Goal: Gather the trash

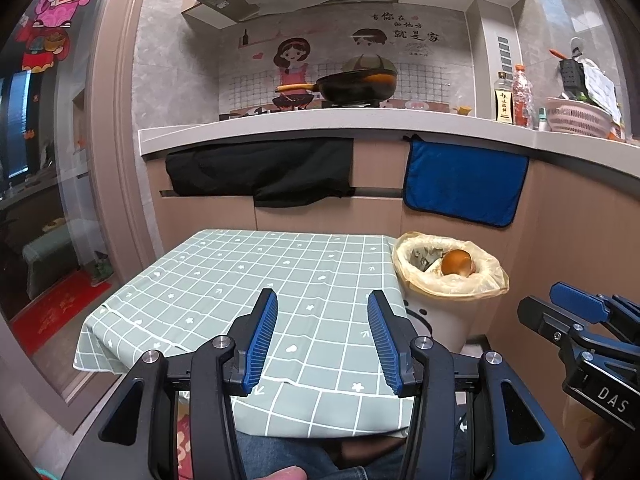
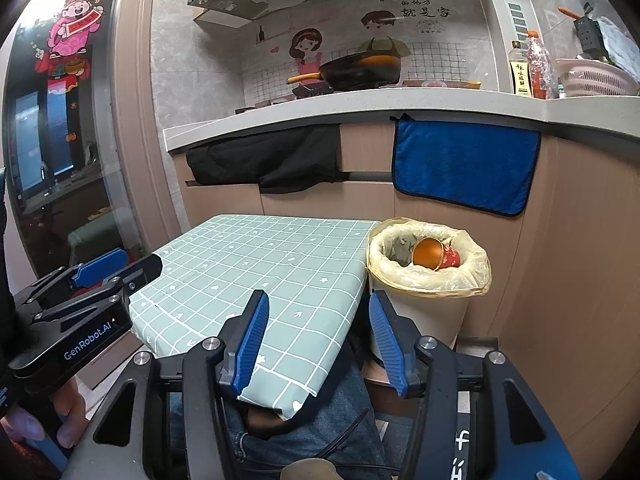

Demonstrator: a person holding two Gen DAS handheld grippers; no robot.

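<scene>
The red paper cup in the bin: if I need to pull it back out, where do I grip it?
Grip the red paper cup by its rim, coming from above. It lies tilted in the lined bin, open mouth facing up and toward the table, so the rim is the exposed edge.

1. The right gripper [image 2: 316, 336] hangs over the near right corner of the table [image 2: 256, 264]; its blue pads stand apart with nothing between them.
2. The left gripper [image 2: 116, 270] sits at the table's left edge, seen side-on; a hand [image 2: 60, 420] grips its handle.
3. A lined trash bin [image 2: 424, 312] stands just beside the table's far right corner; a red paper cup [image 2: 434, 255] lies tilted inside.
4. A blue towel [image 2: 466, 166] hangs from the counter edge.
</scene>
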